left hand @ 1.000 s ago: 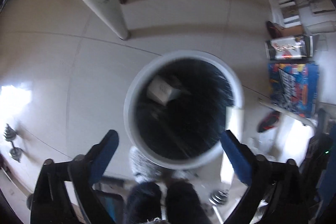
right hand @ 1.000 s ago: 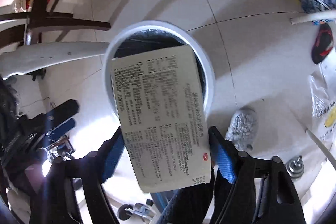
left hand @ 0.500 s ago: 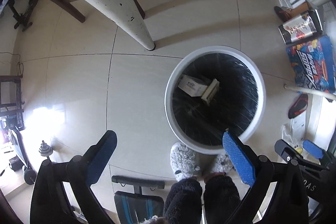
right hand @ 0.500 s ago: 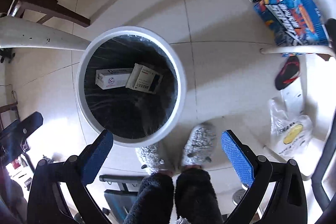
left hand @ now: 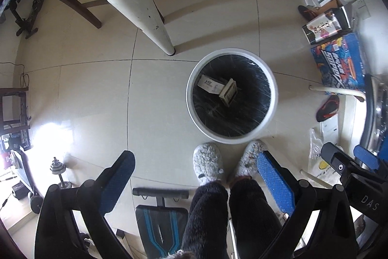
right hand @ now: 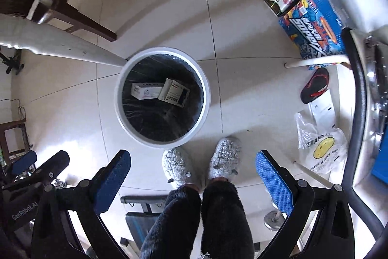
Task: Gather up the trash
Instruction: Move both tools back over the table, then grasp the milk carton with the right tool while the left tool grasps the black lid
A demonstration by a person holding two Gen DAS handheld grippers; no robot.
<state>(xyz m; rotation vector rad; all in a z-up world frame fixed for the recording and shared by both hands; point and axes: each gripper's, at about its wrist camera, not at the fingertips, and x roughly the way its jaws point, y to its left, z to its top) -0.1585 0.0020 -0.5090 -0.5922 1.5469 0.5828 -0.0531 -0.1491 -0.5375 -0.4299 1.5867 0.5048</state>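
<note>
While both grippers hang high over the tiled floor (left hand: 97,94), the left gripper (left hand: 195,174) has its jaws wide and empty. Ahead, the white bin (right hand: 162,98) holds two boxes: a white box (right hand: 145,91) touching a tilted box (right hand: 175,92). Grey slippers (right hand: 224,157) stand just beside the bin. The right gripper (right hand: 192,168) is likewise wide and empty.

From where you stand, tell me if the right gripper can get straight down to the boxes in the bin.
Probably yes. The right gripper is open and empty, the bin has no lid, and both boxes lie exposed on the liner, though deep inside.
</note>
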